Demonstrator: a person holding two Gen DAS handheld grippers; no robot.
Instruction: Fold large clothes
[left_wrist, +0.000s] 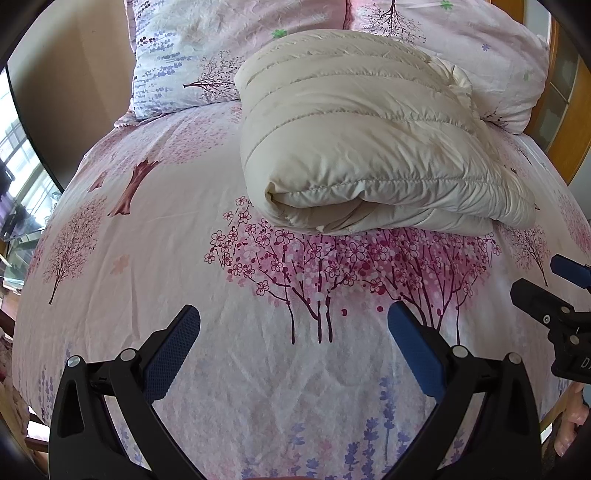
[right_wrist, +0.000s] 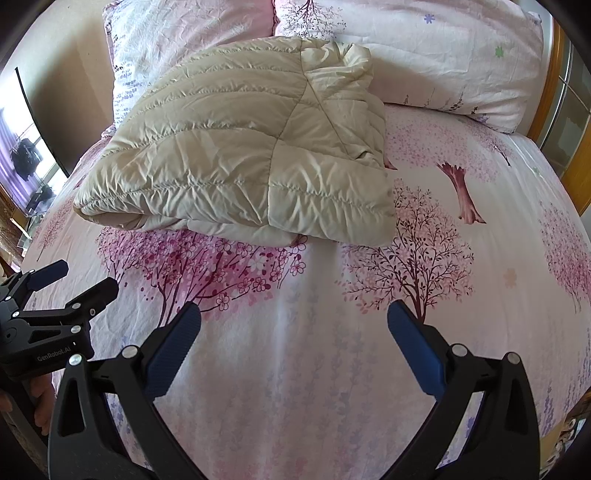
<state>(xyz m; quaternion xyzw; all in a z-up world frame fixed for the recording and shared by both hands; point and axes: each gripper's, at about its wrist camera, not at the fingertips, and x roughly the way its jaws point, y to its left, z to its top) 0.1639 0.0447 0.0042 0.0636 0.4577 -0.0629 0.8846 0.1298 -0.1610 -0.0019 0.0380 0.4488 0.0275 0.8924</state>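
A cream quilted down jacket (left_wrist: 369, 147) lies folded into a thick bundle on the bed, its rolled edge facing me; in the right wrist view the jacket (right_wrist: 240, 155) sits up and to the left. My left gripper (left_wrist: 293, 321) hovers open over the bare sheet, well short of the bundle. My right gripper (right_wrist: 293, 321) is open too, nothing between its blue pads. Each gripper shows in the other's view: the right gripper (left_wrist: 546, 280) at the right edge, the left gripper (right_wrist: 79, 277) at the left edge.
The bed sheet (left_wrist: 184, 258) is pink-white with printed trees and flowers. Two matching pillows (left_wrist: 192, 48) (right_wrist: 443, 48) lie behind the jacket. A wooden headboard (right_wrist: 576, 147) runs along the right. A window and furniture (left_wrist: 22, 192) show at the far left.
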